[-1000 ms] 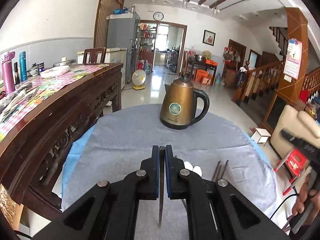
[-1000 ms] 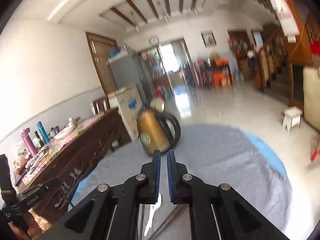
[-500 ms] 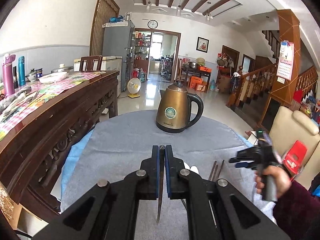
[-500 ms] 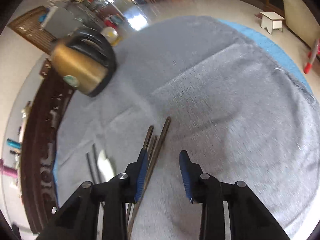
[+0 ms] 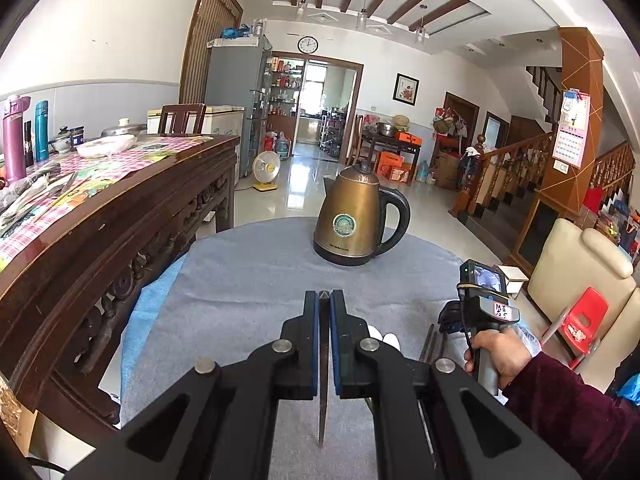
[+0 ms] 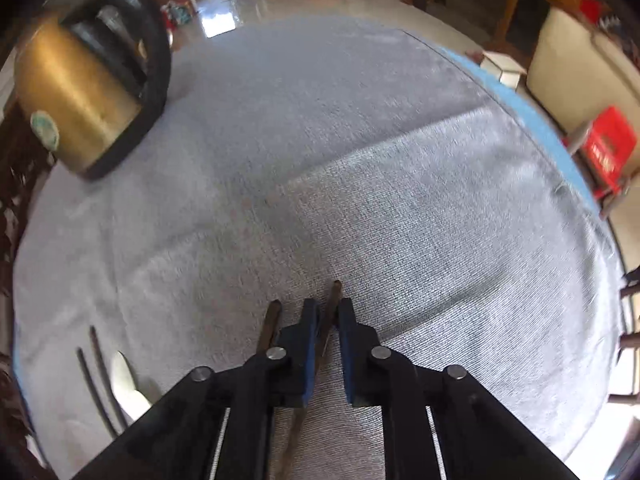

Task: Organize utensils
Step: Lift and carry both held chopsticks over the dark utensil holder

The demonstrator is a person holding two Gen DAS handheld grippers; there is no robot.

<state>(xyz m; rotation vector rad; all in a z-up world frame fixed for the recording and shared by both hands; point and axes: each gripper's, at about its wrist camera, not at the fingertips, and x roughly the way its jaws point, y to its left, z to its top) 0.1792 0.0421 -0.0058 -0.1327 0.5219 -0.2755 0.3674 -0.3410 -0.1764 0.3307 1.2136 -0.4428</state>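
Note:
My left gripper (image 5: 324,300) is shut on a dark wooden chopstick (image 5: 323,396) and holds it above the grey cloth (image 5: 248,280). My right gripper (image 6: 328,312) is low over the cloth (image 6: 360,160), its jaws nearly closed around a brown chopstick (image 6: 334,296) that lies there; I cannot tell if it grips it. A second brown chopstick (image 6: 272,316) lies just left of it. Two thin dark chopsticks (image 6: 94,364) and a white spoon (image 6: 124,380) lie further left. The right gripper also shows in the left wrist view (image 5: 450,316), beside brown chopsticks (image 5: 428,340) and white spoons (image 5: 382,336).
A brass kettle (image 5: 356,220) with a black handle stands at the far side of the round table; it also shows in the right wrist view (image 6: 80,96). A carved wooden sideboard (image 5: 100,240) runs along the left. A cream chair (image 5: 580,272) and a red stool (image 5: 584,320) stand to the right.
My right gripper has tipped down, dropped to the cloth and narrowed its jaws around one brown chopstick. My left gripper has stayed shut on its chopstick, shifting only slightly.

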